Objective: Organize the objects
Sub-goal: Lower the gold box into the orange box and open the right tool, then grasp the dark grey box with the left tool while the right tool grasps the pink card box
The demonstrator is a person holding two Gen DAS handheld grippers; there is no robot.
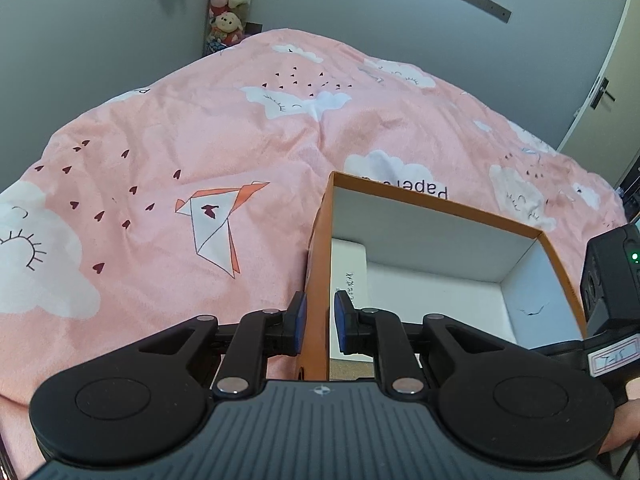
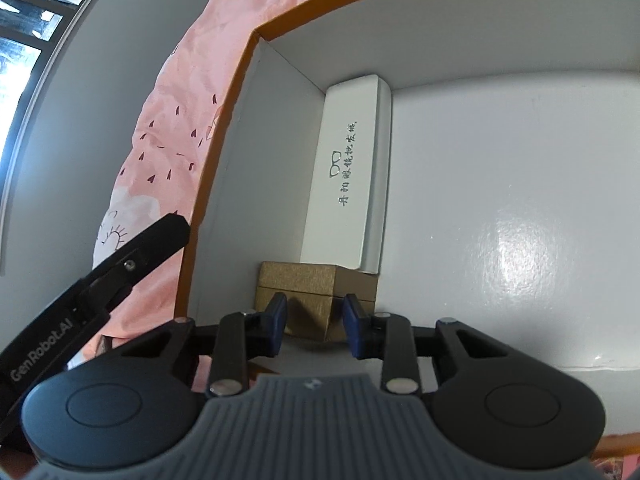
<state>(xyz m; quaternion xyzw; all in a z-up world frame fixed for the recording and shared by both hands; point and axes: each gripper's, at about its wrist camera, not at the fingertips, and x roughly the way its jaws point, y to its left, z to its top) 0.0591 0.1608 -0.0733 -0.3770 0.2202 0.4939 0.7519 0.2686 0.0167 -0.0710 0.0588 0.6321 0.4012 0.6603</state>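
Observation:
An orange cardboard box [image 1: 432,204] with a white inside stands open on the bed. My left gripper [image 1: 320,320] straddles its left wall, one blue pad outside and one inside. A thin gap shows at the inner pad, so the jaws are open. In the right wrist view my right gripper [image 2: 316,326] is down inside the orange box [image 2: 240,100]. Its pads stand apart just in front of a small gold box [image 2: 316,284] on the floor and do not grip it. A long white box [image 2: 348,176] with a glasses icon lies along the left wall and is also visible as the white box [image 1: 348,264].
A pink duvet [image 1: 200,140] with clouds and origami birds covers the bed. Grey walls stand behind, with plush toys [image 1: 228,8] in the corner and a door handle [image 1: 602,94] at the right. The right tool's black housing [image 1: 612,288] is at the box's right wall.

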